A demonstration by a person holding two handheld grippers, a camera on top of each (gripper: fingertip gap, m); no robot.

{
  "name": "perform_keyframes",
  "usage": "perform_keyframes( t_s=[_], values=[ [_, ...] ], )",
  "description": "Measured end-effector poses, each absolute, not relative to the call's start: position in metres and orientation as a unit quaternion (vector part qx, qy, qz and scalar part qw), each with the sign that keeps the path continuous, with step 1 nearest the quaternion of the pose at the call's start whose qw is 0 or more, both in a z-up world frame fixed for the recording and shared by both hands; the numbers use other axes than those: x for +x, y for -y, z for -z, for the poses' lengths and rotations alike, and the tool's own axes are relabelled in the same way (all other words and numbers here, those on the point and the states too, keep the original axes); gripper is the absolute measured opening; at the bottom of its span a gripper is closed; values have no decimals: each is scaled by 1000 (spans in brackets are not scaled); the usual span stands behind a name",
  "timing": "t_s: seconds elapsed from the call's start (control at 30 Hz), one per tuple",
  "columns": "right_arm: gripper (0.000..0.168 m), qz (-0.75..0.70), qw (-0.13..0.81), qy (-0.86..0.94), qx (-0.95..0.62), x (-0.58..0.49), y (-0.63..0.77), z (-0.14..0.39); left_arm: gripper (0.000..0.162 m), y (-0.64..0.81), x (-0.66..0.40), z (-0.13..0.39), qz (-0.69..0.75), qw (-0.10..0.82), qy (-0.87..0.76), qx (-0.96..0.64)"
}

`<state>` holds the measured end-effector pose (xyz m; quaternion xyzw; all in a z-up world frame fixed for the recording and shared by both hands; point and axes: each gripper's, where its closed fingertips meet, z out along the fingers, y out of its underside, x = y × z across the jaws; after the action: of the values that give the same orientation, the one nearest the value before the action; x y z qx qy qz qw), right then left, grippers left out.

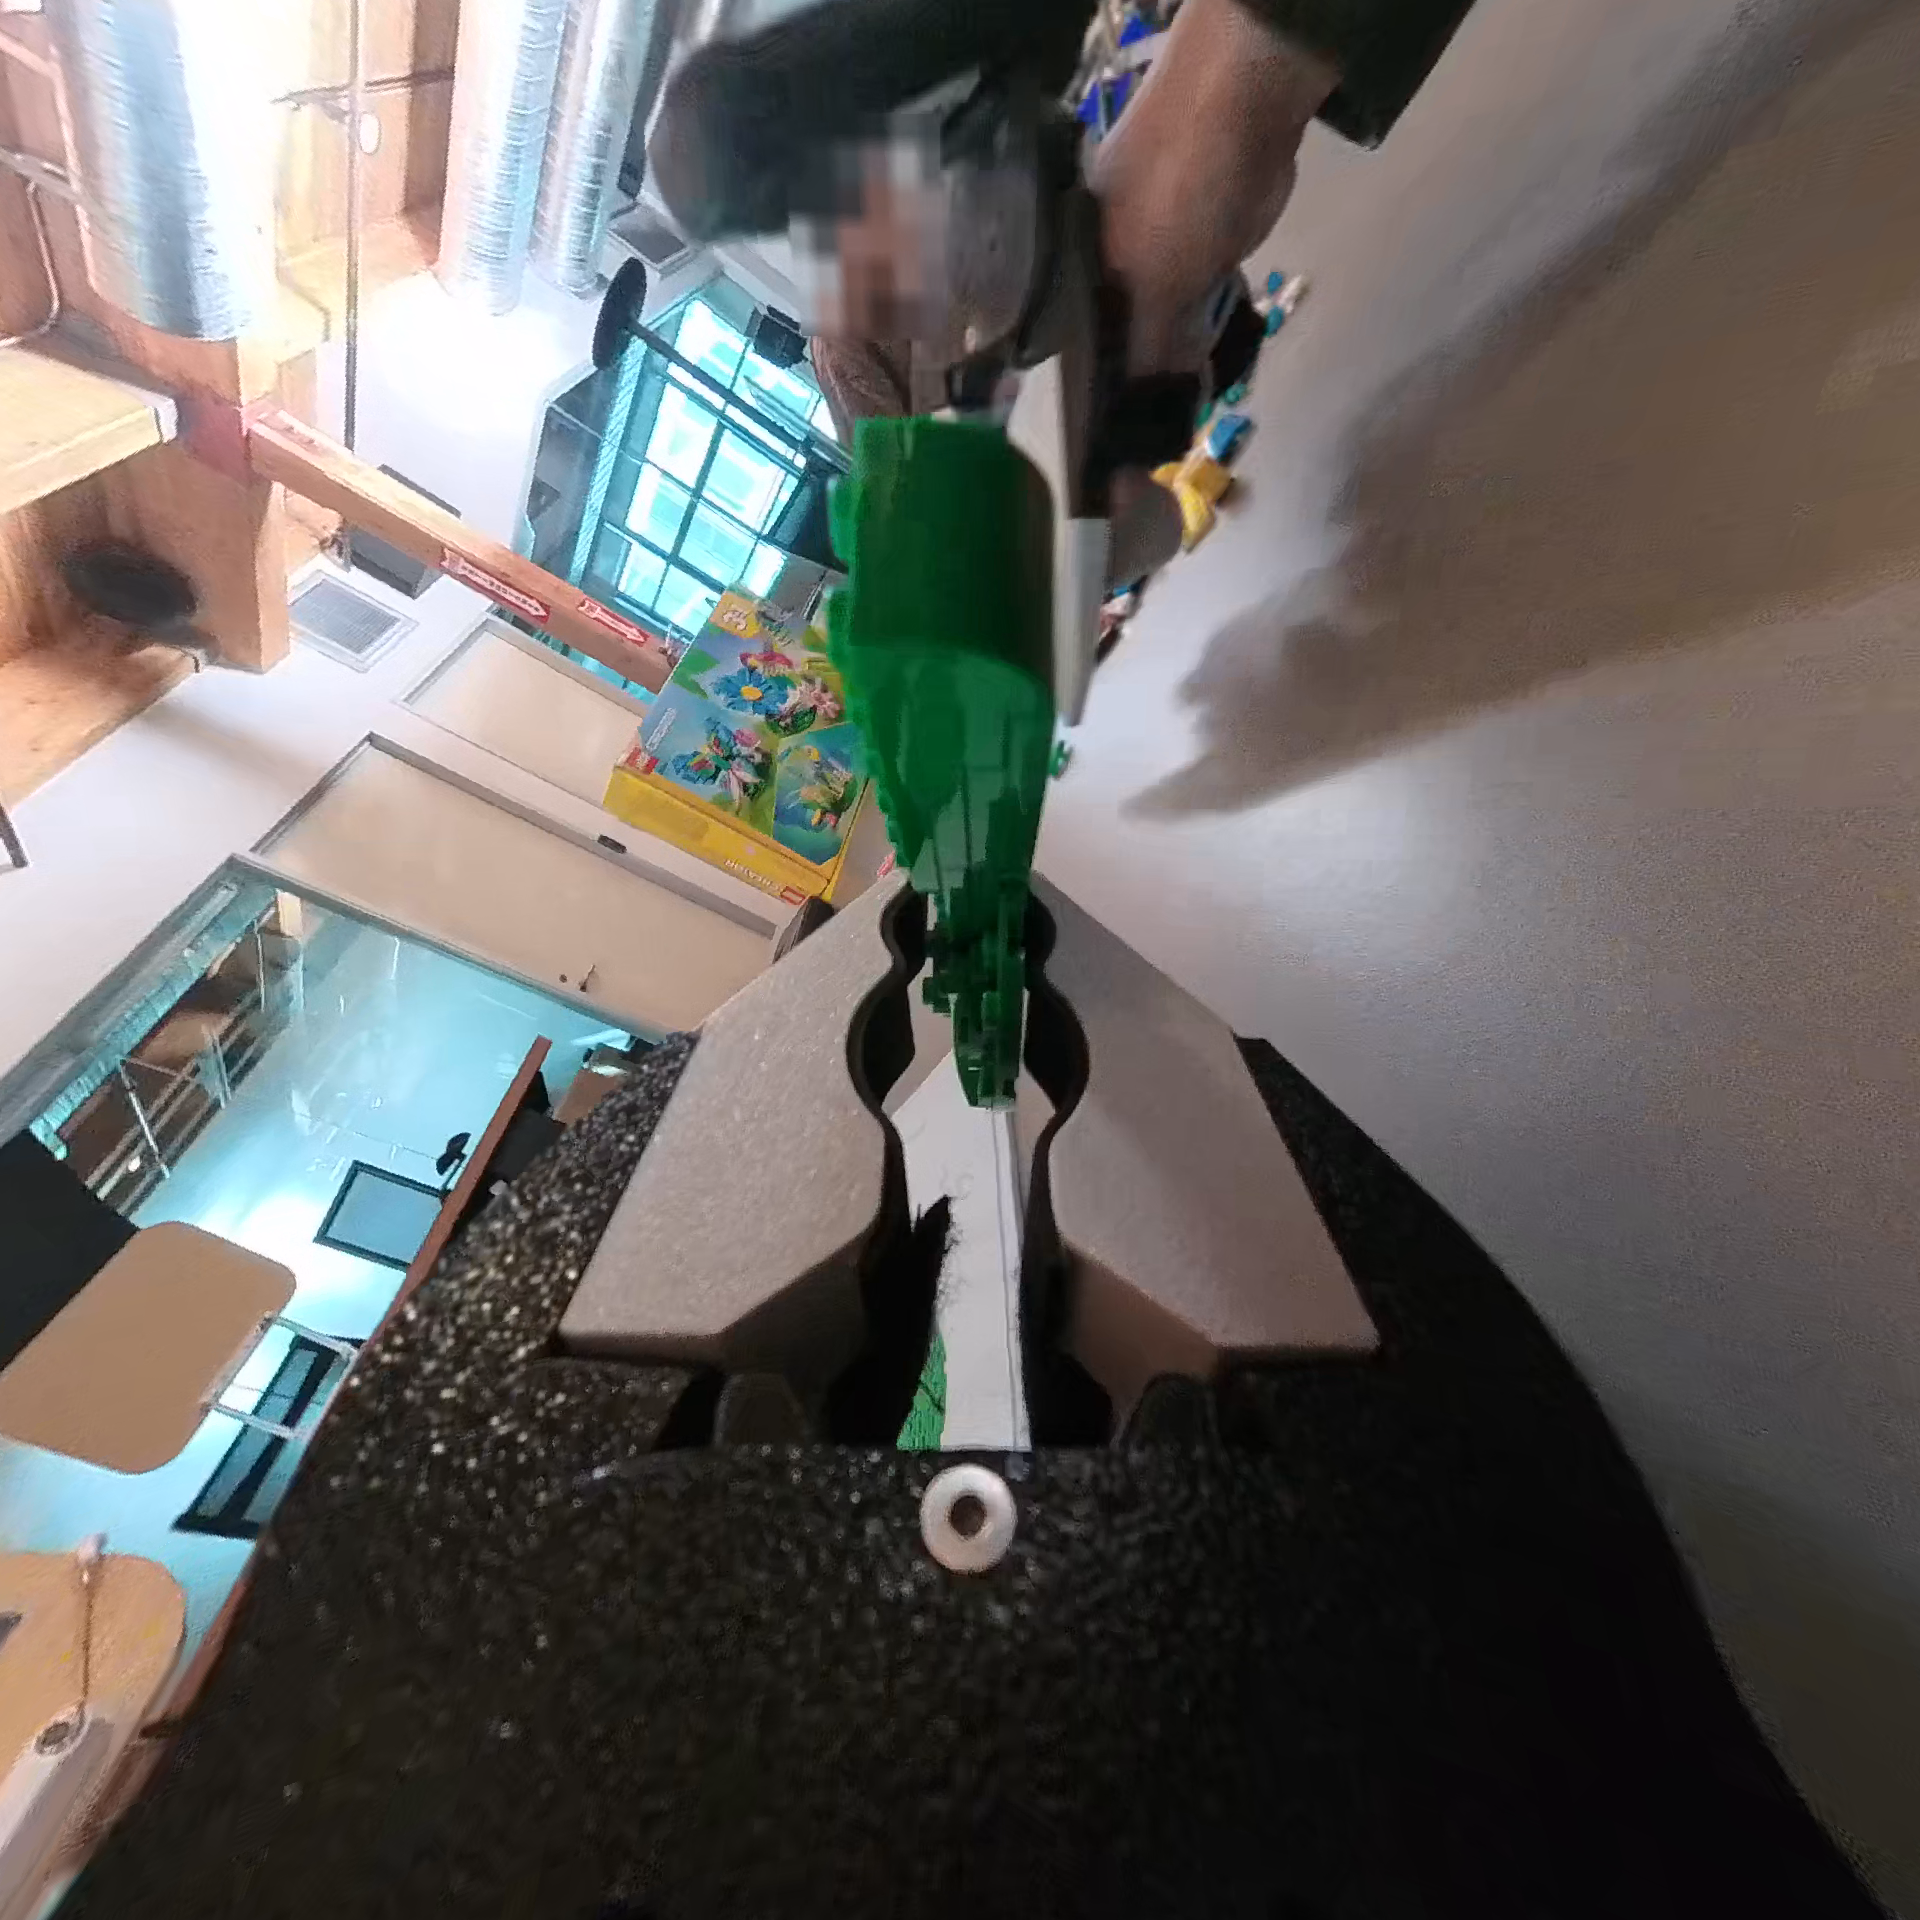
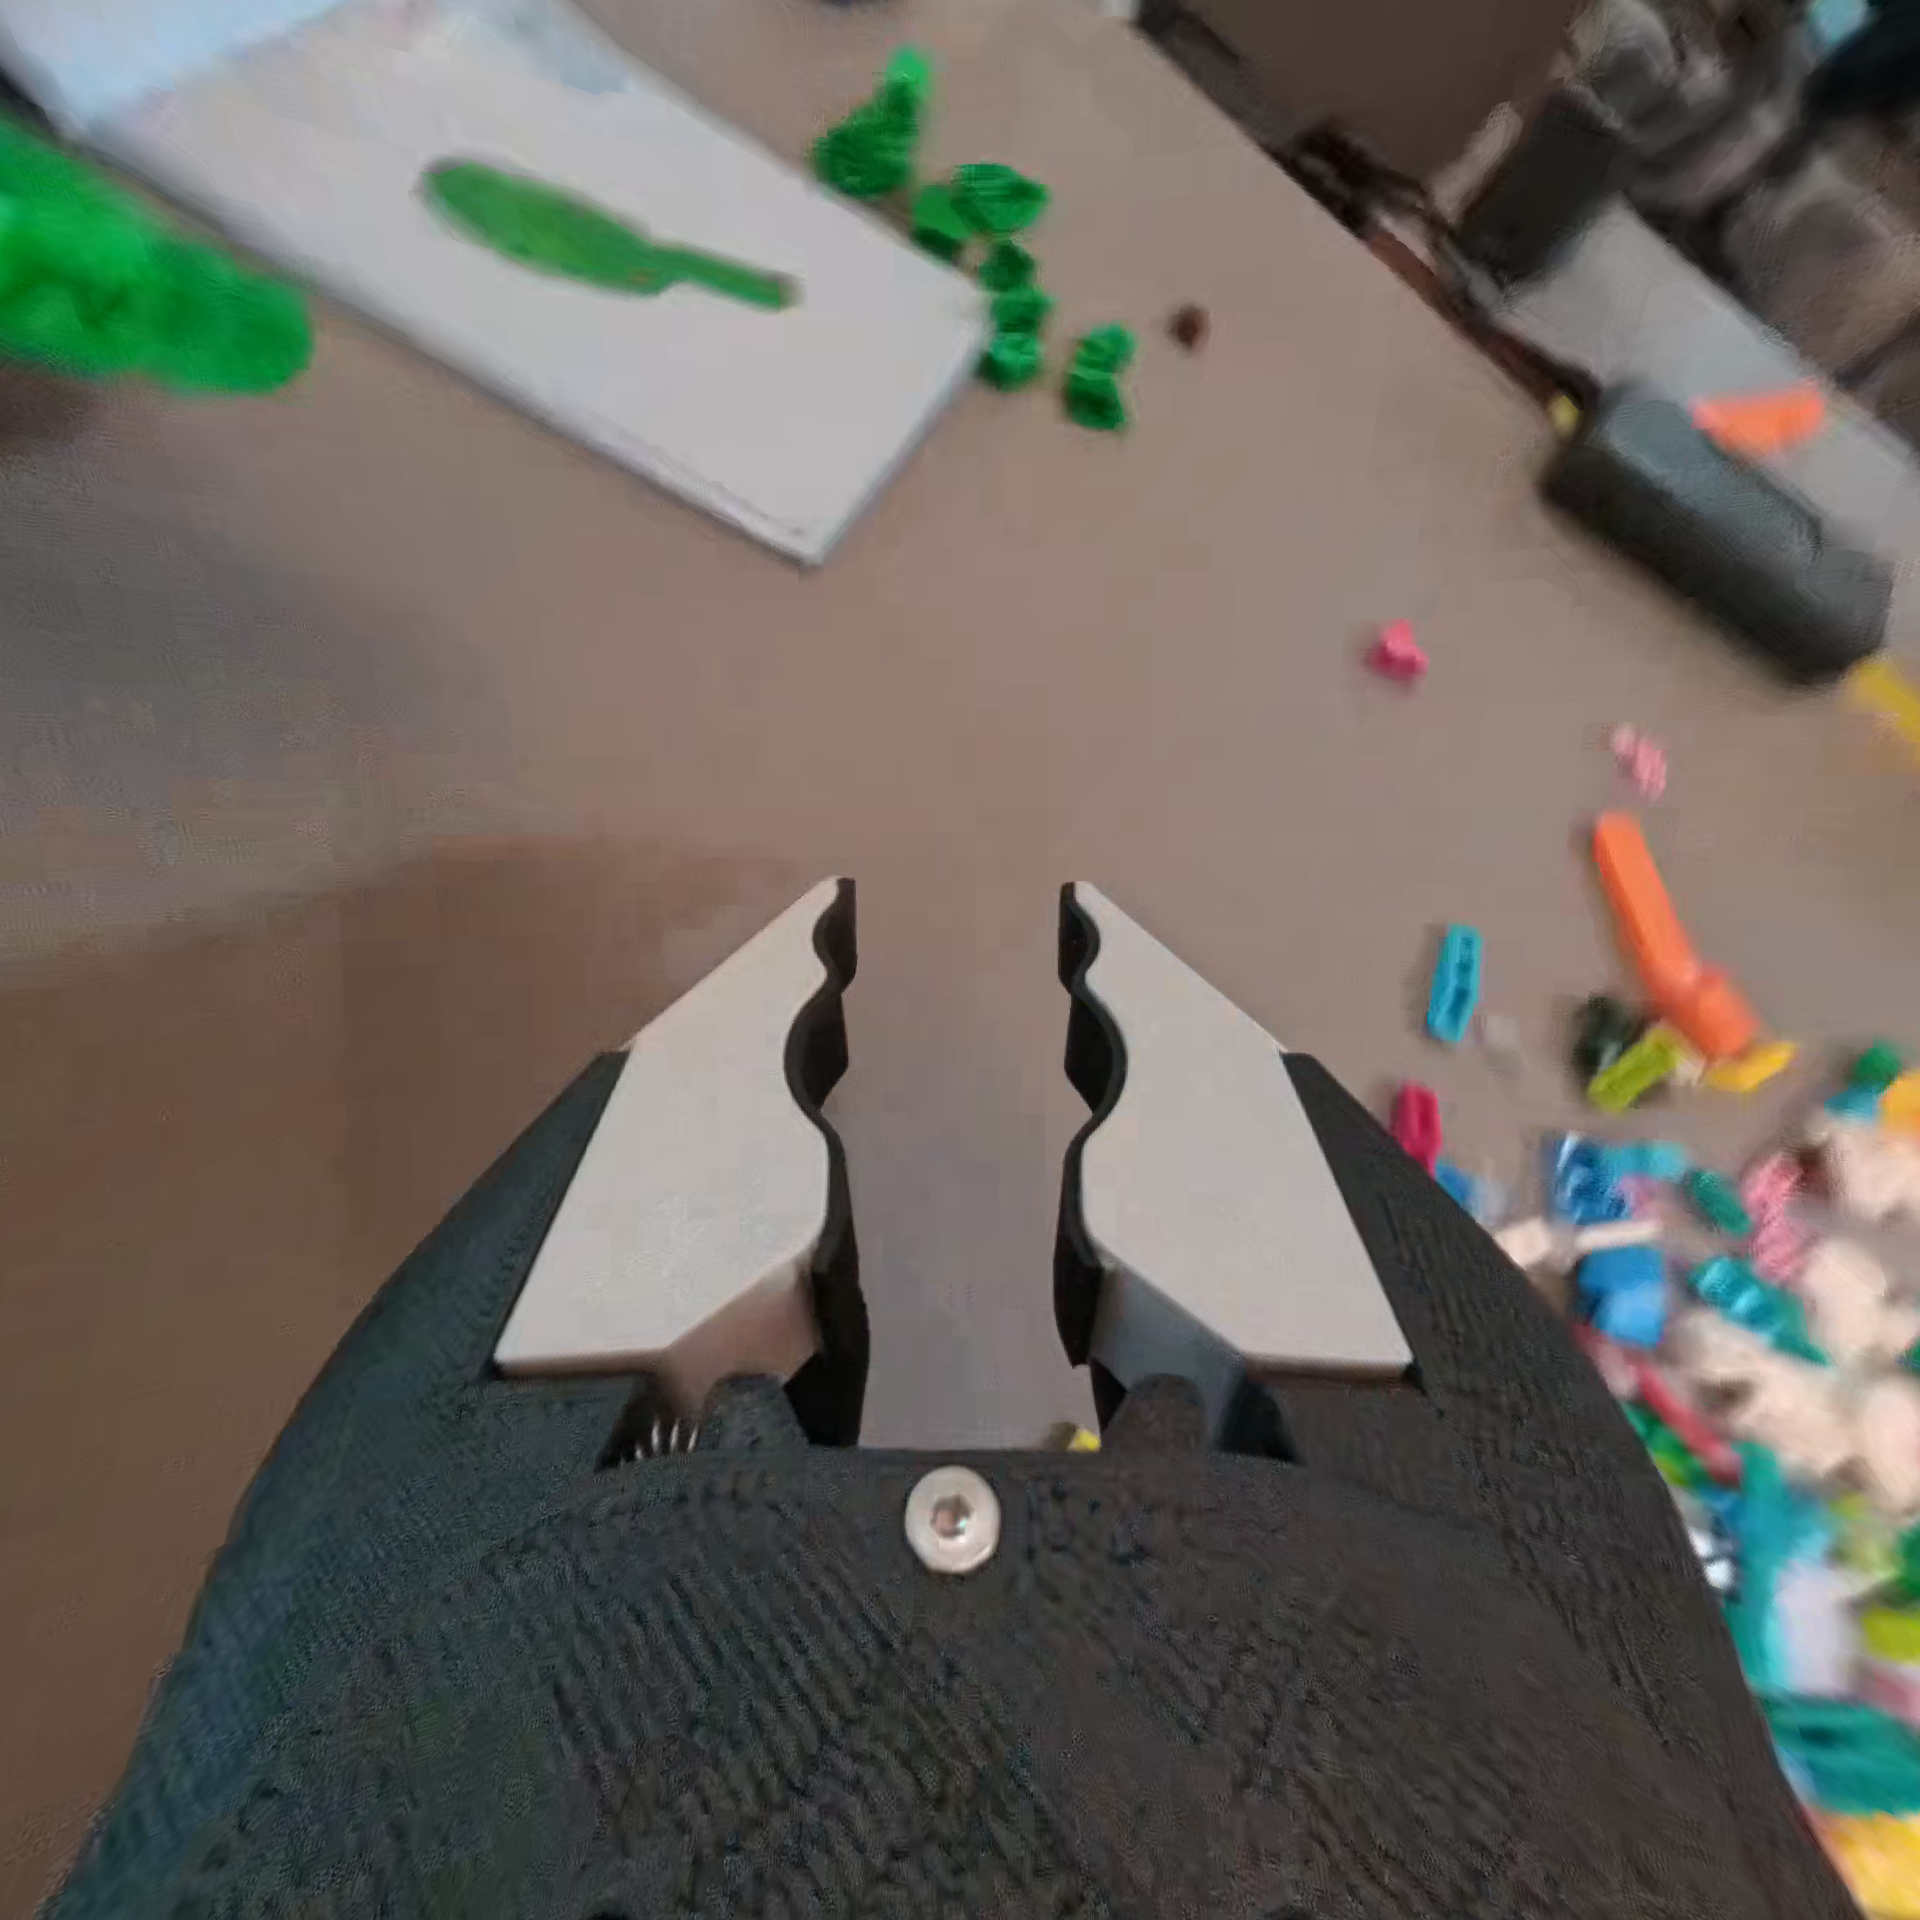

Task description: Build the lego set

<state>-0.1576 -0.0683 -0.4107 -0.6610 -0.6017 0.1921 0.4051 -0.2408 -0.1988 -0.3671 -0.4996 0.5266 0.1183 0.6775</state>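
Green plastic is filling the middle of the left wrist view: we are holding a long green lego leaf assembly [image 1: 951, 665] in the left gripper [image 1: 971, 925], clenched on its narrow stem end. The leaf's long axis is running straight out along the fingers, away from the camera, its broad end farthest off. Beyond that end the right gripper [image 1: 1081, 582] is showing, close to the leaf — whether it is touching it we cannot tell, since the far part is smeared by motion.

In the right wrist view our right gripper [image 2: 958, 894] is hanging over bare brown table [image 2: 727, 707], jaws parted by a moderate gap and gripping nothing. The held leaf is appearing there as a blurred green mass [image 2: 125, 281] at the upper left edge, so it lies up and to the left of the right tongs, and off their line. Further ahead an instruction sheet [image 2: 727, 416] with a printed green leaf shape [image 2: 592, 244] is lying flat, and a cluster of loose green lego pieces [image 2: 997, 281] is sitting just beside its far corner. A heap of mixed coloured bricks [image 2: 1714, 1299] is spread to the right, with an orange brick separator [image 2: 1662, 935] near it.

We judge the coming move turns on choosing between those green pieces ahead and the leaf on the left — the right gripper is the free one.
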Motion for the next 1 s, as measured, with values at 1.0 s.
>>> perform_keyframes(
  t_s=[1.0],
  values=[
    [2, -386, 367, 642, -551, -213, 152, 369, 13, 202, -234, 372, -176, 662, -563, -462]
  ],
)
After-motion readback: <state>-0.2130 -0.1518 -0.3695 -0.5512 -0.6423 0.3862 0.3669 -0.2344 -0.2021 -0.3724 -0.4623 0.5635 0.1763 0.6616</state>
